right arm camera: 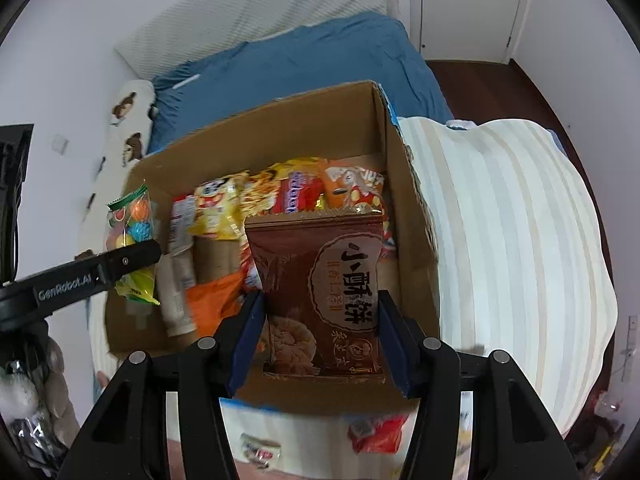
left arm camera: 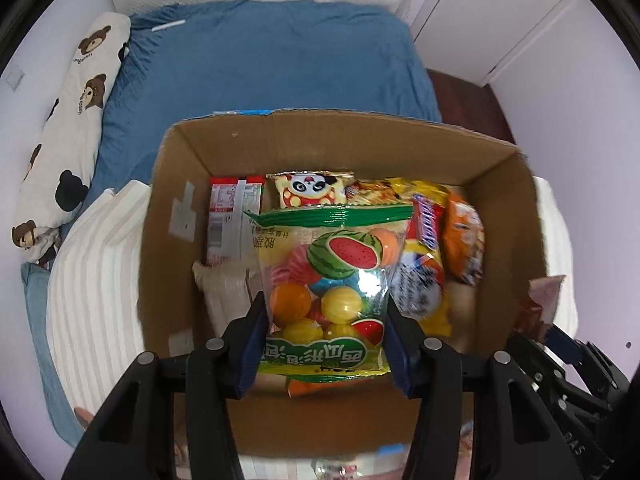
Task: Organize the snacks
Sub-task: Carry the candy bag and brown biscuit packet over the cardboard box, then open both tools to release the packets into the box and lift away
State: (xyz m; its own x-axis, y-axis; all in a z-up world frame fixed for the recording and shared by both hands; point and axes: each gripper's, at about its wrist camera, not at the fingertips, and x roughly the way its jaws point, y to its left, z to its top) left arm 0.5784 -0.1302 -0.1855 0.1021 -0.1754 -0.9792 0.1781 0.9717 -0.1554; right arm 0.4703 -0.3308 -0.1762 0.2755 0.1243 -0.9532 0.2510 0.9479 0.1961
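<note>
My left gripper is shut on a clear bag of watermelon gum balls and holds it upright over the open cardboard box. My right gripper is shut on a brown biscuit packet, held upright over the same box. In the right wrist view the left gripper with the gum bag shows at the box's left side. Several snack packs lie in the box: a panda packet, a red-white pack, an orange bag.
The box sits on a bed with a blue sheet, a bear-print pillow and a striped cream blanket. Loose snack packets lie by the box's near side. A door stands beyond the bed.
</note>
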